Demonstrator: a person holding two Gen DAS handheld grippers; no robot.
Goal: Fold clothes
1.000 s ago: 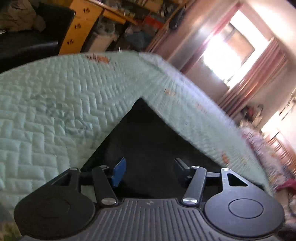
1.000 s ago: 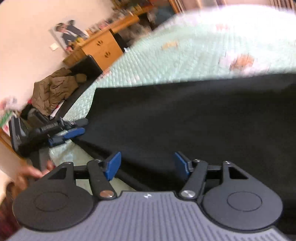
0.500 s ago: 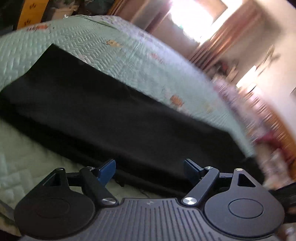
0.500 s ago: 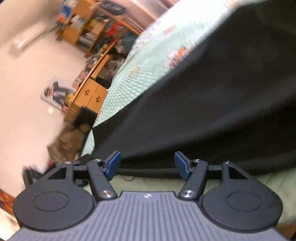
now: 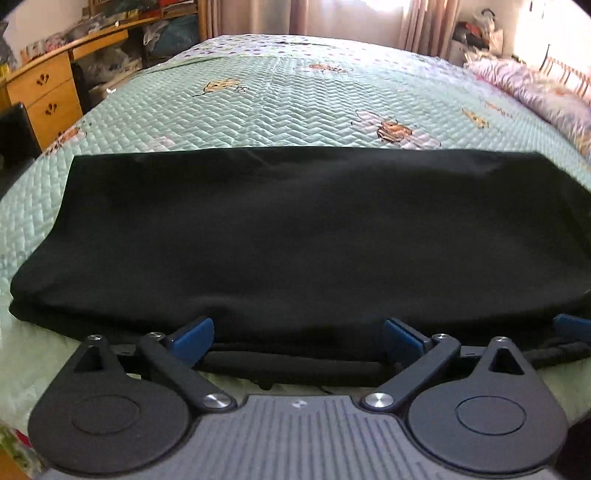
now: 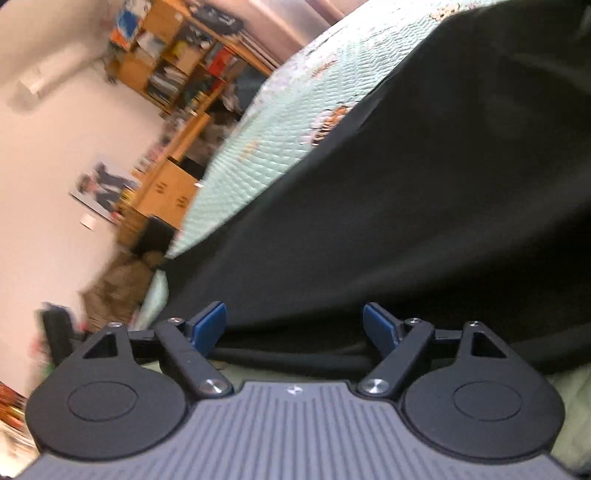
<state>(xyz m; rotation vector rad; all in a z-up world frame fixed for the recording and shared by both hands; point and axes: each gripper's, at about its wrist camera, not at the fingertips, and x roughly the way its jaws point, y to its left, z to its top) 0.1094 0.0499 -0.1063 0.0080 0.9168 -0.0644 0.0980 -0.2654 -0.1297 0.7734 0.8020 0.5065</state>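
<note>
We stand at a bed (image 5: 280,107) covered by a pale green quilt stitched in a zigzag pattern and printed with insects. A black garment (image 5: 314,229) lies flat across the near part of it, folded into a long band that runs from side to side, its near edge doubled into a thick roll.

Our left gripper (image 5: 298,334) hangs just over that near edge. Its blue fingers (image 5: 192,334) stand wide apart and have just been opening; the cloth lies beyond and below them, and neither pad presses on it. Our right gripper (image 6: 295,323) sits at the same edge, tilted, its fingers (image 6: 208,321) also spread and just opened further, with the garment (image 6: 424,192) ahead of them and not clamped.

The left view looks squarely up the bed: a wooden desk (image 5: 40,88) with drawers on the left, curtains (image 5: 306,14) at a bright window beyond the far end, and a floral pillow (image 5: 535,92) on the right. It also catches a blue fingertip of the right gripper (image 5: 574,325) at the right edge.

The right view is slanted and blurred. It alone shows a pink wall with a poster (image 6: 105,190), crowded wooden shelves (image 6: 177,66) and a brown heap (image 6: 118,288) near the bed's corner.
</note>
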